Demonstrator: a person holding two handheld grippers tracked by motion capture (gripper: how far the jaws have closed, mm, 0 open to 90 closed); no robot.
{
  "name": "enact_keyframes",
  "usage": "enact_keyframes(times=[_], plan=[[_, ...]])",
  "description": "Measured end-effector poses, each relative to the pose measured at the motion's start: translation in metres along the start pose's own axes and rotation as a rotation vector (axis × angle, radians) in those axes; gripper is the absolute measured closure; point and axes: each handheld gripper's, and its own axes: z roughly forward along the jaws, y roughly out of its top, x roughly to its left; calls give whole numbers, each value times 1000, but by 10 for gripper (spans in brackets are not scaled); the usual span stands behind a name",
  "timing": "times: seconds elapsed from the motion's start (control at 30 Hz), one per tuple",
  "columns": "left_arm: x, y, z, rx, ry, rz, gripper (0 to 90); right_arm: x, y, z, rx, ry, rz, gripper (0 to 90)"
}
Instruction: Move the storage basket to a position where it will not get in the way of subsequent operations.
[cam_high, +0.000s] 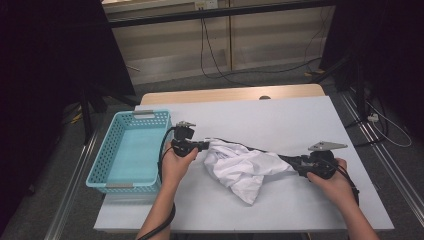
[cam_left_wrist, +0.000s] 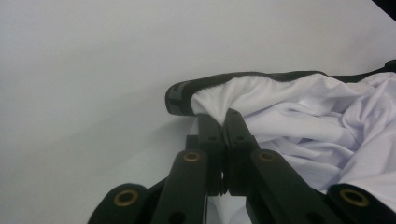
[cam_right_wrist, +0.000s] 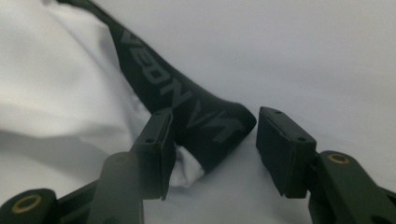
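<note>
I find the white garment lying crumpled on the white table cover, nearer the front edge than the back, between my two hands. Its black waistband runs across the top of the bundle from one gripper to the other.

My left gripper is clenched on the left end of the garment: in the left gripper view the jaws stand pressed together with a pinch of white cloth just under the band.

My right gripper is released. In the right gripper view the jaws stand apart with the lettered end of the band lying between them on the cover; one pad is just beside the cloth, the other pad is apart from it, and neither presses.

The blue basket sits at the left edge of the table, with nothing in it, just beside my left hand.

Judgement: the work in hand appears to be straightening or folding the garment before it goes to the basket. To do this step well, I should keep the left pinch firm as an anchor, set the right jaws squarely over the band end rather than the loose white cloth, close fully, then draw the band taut. A grip on a single thin layer risks slipping.
</note>
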Motion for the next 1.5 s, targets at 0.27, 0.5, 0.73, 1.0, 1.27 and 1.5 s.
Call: enact_keyframes(times=[0.27,0.5,0.73,1.0,1.27,1.5], plan=[[0,-4,-8,-13,4,-6,882,2,1,-3,17,71,-12,836],[1,-3,-14,-53,1,4,882,-1,13,-8,-121,-5,-40,874],[-2,-1,-11,-75,9,23,882,-9,28,-11,-221,-62,-56,867],[4,-6,21,21,51,23,879,-21,26,12,-133,-82,-25,862],[17,-8,32,63,75,-55,658,-22,22,24,-68,-79,-20,855],[21,3,22,-12,49,-123,436,-20,22,25,-69,-89,-24,854]])
